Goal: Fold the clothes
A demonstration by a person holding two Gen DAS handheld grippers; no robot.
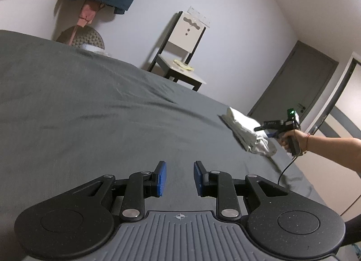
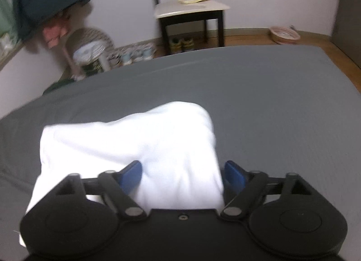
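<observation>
The white garment (image 2: 140,139) lies bunched on the dark grey bed sheet (image 1: 90,107), near the bed's right edge in the left wrist view, looking partly gathered into a thick bundle with a straight lower edge. The right gripper (image 2: 182,175) sits at its near end, jaws spread wide with cloth mounded between the blue pads (image 2: 132,174); whether any fold is pinched cannot be told, since the jaws stand well apart. The left gripper (image 1: 180,178) hovers over bare sheet, well away from the garment, jaws parted and holding nothing. The fabric looks like soft, thin cotton knit: light, limp, matt, prone to slump and crease rather than hold a line. By that judgement, a hem or corner, layers pinched together, offers the surest hold; the smooth sheet should let it slide. The bundle would fit either a fold under way or a finished one.
</observation>
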